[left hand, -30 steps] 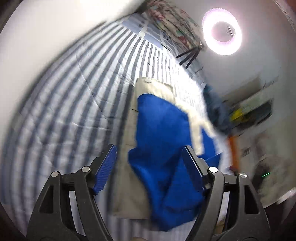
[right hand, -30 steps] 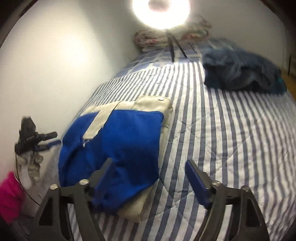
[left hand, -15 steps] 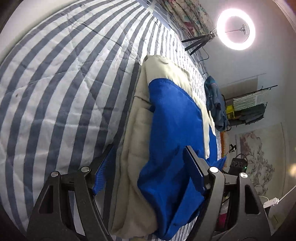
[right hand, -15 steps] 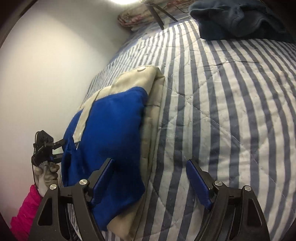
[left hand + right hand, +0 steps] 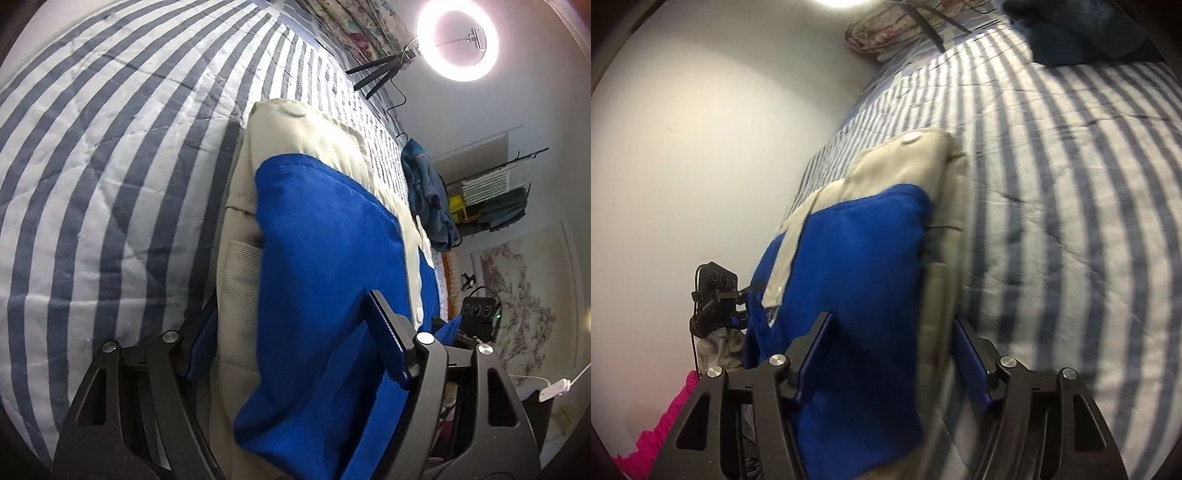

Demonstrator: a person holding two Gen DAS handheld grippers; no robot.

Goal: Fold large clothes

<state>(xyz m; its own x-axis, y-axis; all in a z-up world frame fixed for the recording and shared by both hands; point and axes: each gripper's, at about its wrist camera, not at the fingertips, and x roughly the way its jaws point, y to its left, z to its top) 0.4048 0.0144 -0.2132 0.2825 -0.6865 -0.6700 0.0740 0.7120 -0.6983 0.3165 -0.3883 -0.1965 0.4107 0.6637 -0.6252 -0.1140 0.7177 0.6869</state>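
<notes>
A folded blue and beige garment [image 5: 325, 236] lies on the striped bed; it also shows in the right wrist view [image 5: 857, 266]. My left gripper [image 5: 291, 343] is open, its jaws straddling the near end of the garment, the left finger low beside the beige edge. My right gripper [image 5: 894, 354] is open too, its jaws either side of the garment's near end, the right finger down by the beige side. Neither gripper is closed on the cloth.
The blue-and-white striped quilt [image 5: 110, 166] covers the bed [image 5: 1071, 184]. A dark teal garment pile [image 5: 424, 192] lies further along, also in the right wrist view [image 5: 1082, 33]. A ring light on a tripod [image 5: 458, 40] and floral pillows [image 5: 886, 29] stand at the head. A white wall [image 5: 701, 147] runs alongside.
Both grippers have moved down and forward onto the folded garment, so its near end now lies between each pair of open jaws. The garment itself has not shifted.
</notes>
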